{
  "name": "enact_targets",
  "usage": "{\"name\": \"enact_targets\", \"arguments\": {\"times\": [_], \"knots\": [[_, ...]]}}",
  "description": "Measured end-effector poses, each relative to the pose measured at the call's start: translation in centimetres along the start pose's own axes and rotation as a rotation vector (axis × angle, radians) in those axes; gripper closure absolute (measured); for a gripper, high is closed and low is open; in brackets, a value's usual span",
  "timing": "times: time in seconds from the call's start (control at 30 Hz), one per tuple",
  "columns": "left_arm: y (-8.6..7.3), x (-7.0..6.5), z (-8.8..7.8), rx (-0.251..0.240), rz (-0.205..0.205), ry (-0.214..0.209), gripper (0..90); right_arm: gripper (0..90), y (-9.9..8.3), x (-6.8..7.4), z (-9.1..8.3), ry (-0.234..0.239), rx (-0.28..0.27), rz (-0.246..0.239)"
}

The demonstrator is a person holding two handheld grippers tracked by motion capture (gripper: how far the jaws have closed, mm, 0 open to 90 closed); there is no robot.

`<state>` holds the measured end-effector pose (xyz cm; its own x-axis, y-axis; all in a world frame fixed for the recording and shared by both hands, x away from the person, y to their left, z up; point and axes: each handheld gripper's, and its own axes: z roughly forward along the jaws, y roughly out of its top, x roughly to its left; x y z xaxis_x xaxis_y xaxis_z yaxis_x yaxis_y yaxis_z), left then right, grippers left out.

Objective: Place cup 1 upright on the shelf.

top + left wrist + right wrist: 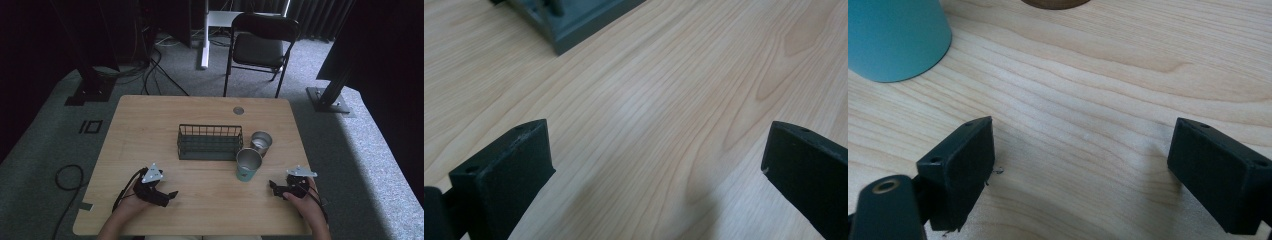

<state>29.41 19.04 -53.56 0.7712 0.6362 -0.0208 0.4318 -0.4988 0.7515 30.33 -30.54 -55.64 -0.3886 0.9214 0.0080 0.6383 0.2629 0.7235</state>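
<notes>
A dark wire basket (210, 142) stands in the middle of the wooden table (150, 120). To its right are two metal cups: a teal-sided one (248, 164) nearer me and a second one (261, 143) just behind it. My left gripper (167, 196) rests on the table near the front left, open, with bare wood between its jaws (659, 165); the basket's corner (574, 25) lies ahead of it. At the front right my right gripper (275, 187) is open over bare wood (1083, 155), with the teal cup (893, 37) ahead to its left.
A round grommet hole (238, 110) sits near the table's far edge. Beyond the table stand a black folding chair (260, 47), a white desk leg (205, 40) and dark stands; cables (150, 75) lie on the grey carpet. A brown round base (1055, 3) shows at the right gripper view's top.
</notes>
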Motion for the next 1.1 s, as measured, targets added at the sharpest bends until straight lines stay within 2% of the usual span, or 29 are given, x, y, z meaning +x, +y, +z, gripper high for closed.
{"name": "enact_targets", "arguments": {"times": [0.57, 0.83, 1.1], "knots": [[2.9, -1.6, 1.9, -0.031, 0.06, -0.066, 0.6, 11.2, 0.0, 0.0, 0.0, 0.0, -0.001, 0.0], [3.4, -2.2, 2.9, -0.027, 0.074, -0.093, 0.6, 11.2, 0.0, 0.0, 0.0, 0.0, 0.0, 0.0], [4.3, -2.8, 3.8, -0.043, 0.08, -0.12, 0.7, 11.2, 0.0, 0.0, 0.0, 0.0, 0.0, 0.0]]}}
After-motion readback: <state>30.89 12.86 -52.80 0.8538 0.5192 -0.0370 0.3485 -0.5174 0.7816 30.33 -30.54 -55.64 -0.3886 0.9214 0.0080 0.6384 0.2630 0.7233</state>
